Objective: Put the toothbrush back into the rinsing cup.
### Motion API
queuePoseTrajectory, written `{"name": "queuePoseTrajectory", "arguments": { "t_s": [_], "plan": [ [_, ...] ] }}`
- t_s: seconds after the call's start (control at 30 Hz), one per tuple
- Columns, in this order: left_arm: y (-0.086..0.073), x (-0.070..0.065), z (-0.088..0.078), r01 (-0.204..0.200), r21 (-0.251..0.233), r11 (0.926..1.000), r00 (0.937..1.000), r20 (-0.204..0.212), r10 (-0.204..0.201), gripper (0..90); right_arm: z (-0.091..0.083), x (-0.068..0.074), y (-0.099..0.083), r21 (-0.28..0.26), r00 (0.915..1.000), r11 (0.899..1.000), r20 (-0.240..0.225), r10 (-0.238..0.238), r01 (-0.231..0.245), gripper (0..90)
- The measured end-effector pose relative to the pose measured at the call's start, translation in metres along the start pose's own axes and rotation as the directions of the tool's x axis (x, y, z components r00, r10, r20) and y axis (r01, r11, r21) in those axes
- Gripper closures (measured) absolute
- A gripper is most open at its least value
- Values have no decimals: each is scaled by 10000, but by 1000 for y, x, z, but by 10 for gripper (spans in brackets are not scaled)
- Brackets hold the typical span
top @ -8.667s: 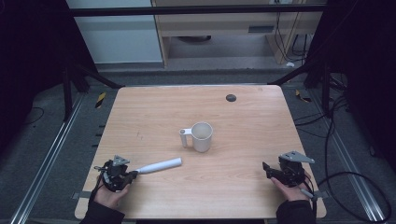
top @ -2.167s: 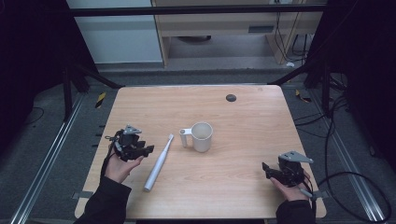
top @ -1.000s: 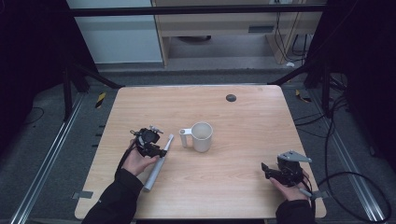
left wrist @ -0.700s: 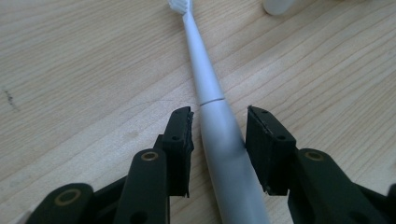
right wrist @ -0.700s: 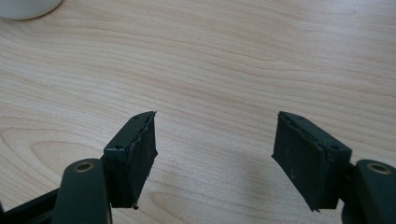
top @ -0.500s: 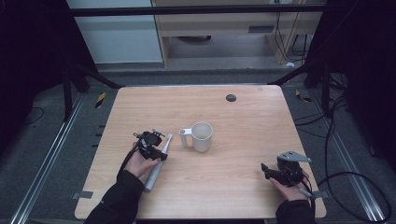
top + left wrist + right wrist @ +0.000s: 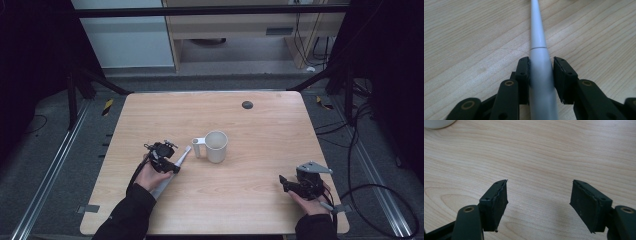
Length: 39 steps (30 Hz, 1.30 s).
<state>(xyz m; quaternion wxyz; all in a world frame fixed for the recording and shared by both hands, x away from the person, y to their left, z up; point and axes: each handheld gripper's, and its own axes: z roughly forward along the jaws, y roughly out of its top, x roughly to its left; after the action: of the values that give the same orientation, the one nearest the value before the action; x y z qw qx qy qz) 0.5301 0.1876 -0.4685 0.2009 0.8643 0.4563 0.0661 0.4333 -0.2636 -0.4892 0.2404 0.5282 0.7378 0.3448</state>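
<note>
White tapered plastic stick, two-piece with a visible seam: lies flat on the pale wooden table at about 8 o'clock from centre, slim end pointing toward 1 o'clock, tip just beside the handle of the white ceramic mug. Left gripper: jaws straddle the stick's thicker section; one pad touches it, the other stands barely apart. Right gripper: jaws spread wide over bare wood, holding nothing, at the table's 4 o'clock. Small dark round disc: at 12 o'clock, near the far edge.
</note>
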Motion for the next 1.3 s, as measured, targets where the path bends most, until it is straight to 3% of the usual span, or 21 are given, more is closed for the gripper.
{"name": "queuePoseTrajectory", "arguments": {
  "t_s": [0.13,0.33,0.53,0.8,1.0,1.03,1.07,1.23,1.27,1.3],
  "plan": [
    [0,1,0,17,43,10000,10000,70,-18,666,-1,0,0,-1,10000,10000,-25,39,-39,296],
    [-1,-1,-2,-141,-10,9999,9998,-140,141,670,0,0,0,9,10000,10000,-12,35,-35,296],
    [-4,1,-20,-81,-359,9993,10000,-58,79,671,0,0,0,12,10000,10000,-21,65,-65,296],
    [-7,3,-51,-63,-1209,9926,10000,-23,60,672,0,0,0,22,10000,10000,-27,81,-81,297],
    [-8,4,-76,27,-2344,9721,9998,-196,-75,673,-1,0,0,-2,10000,10000,-26,79,-79,297],
    [-8,4,-76,27,-2344,9721,9998,-196,-75,673,-1,0,0,0,10000,10000,-26,79,-79,297],
    [-7,4,-82,7,-2667,9638,9996,-279,-85,673,-1,0,0,4,10000,10000,-27,80,-80,296],
    [-5,3,-95,-114,-3459,9382,9990,-447,-43,674,0,0,0,18,10000,10000,-24,85,-85,296],
    [-5,3,-95,-114,-3459,9382,9990,-447,-43,674,0,0,0,18,10000,10000,-24,85,-85,296],
    [-3,2,-99,-109,-3853,9227,9985,-542,-108,673,0,0,0,16,10000,10000,-22,92,-92,296]
  ]
}}
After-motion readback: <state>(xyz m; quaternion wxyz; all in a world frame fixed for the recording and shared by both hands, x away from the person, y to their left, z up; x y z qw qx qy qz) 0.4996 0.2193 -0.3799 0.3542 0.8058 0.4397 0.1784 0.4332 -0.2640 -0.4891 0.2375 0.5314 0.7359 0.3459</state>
